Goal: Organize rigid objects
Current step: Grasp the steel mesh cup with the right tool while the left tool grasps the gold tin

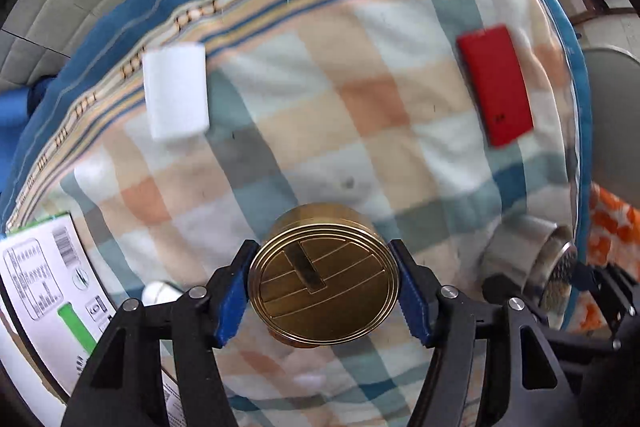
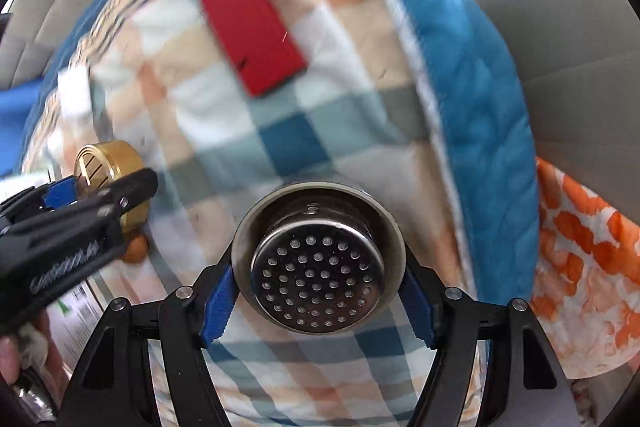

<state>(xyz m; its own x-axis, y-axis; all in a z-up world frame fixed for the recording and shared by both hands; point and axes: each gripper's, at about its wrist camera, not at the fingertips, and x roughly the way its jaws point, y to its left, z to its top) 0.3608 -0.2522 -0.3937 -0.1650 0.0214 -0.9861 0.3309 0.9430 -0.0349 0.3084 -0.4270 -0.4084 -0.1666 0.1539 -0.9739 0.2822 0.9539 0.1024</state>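
— Where does the gold tin (image 1: 324, 275) sit against the left gripper (image 1: 324, 291)?
— Squarely between its blue pads (image 1: 230, 301), one pressed to each side of the round wall, slotted lid facing up — clamped.
— And the right gripper (image 2: 320, 291)?
— Closed on the steel strainer cup (image 2: 318, 267), perforated face toward the camera, pads on its rim.
— What else lies on the checked blanket (image 1: 360, 99)?
— A red box (image 1: 496, 83) far right, a white block (image 1: 176, 91) far left, and a printed carton (image 1: 44, 275) near left.
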